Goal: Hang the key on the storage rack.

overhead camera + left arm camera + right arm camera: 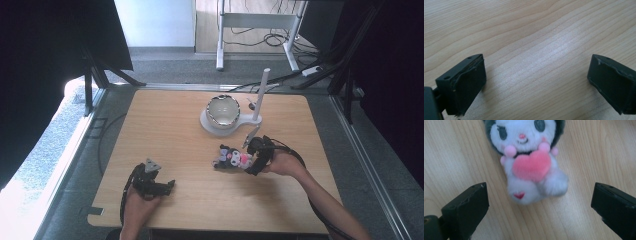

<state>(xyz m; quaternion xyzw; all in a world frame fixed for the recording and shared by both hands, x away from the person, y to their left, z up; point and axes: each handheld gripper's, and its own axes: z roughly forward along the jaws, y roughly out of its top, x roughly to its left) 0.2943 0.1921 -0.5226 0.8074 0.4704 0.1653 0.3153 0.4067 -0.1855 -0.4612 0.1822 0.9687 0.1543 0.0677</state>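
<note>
Jaws on our right gripper (537,207) are spread wide around the small white-and-black plush doll with a pink heart (530,162) lying on the light wooden table (165,125), nothing grabbed yet, while our left gripper (534,85) sits wide over bare wood.

Light wood bench (165,120): plush toy (231,157) lying right of centre, white stand (226,124) with bowl (223,110) near far edge.

No legible text, labels, nos. or signs anywhere.
</note>
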